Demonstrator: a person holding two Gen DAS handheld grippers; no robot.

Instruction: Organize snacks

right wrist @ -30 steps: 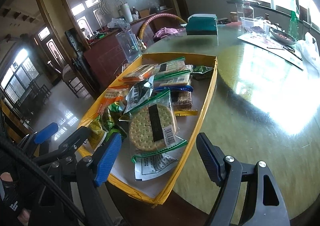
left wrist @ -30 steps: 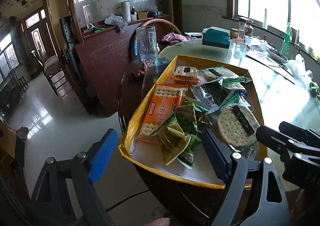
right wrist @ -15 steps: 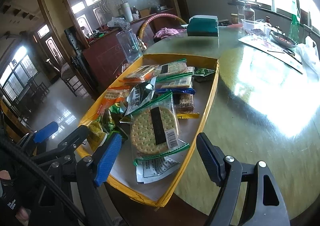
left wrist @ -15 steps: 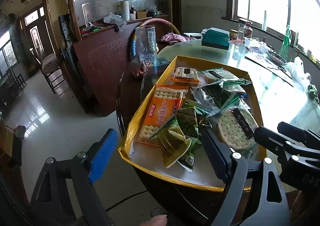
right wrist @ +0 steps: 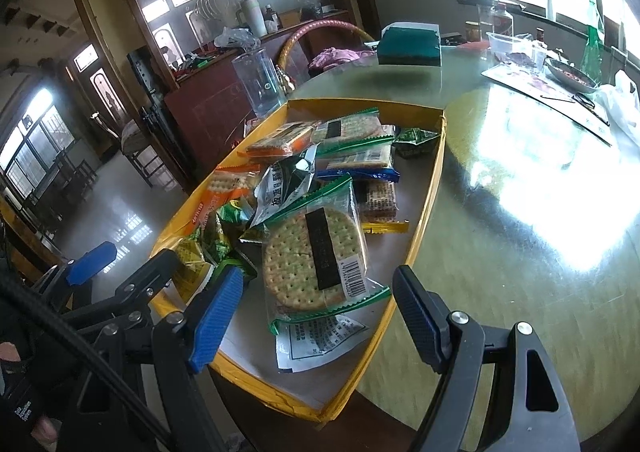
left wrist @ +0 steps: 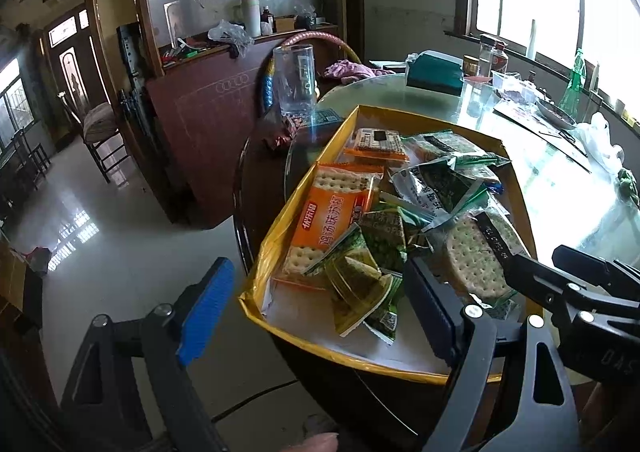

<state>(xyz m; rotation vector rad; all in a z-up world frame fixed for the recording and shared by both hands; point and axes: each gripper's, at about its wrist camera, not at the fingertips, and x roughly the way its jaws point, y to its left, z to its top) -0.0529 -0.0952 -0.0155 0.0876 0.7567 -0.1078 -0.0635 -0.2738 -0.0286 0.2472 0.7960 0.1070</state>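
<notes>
both hand-held grippers point(left wrist: 316, 316) point(right wrist: 320, 316) agape before snack tray point(right wrist: 430, 188)

Left wrist view near the yellow tray point(left wrist: 276, 240) at its near-left corner, facing along it, right wrist view close over the same tray point(right wrist: 420, 228) from its near-right, both sharing tray and glass table point(right wrist: 520, 180)
</notes>
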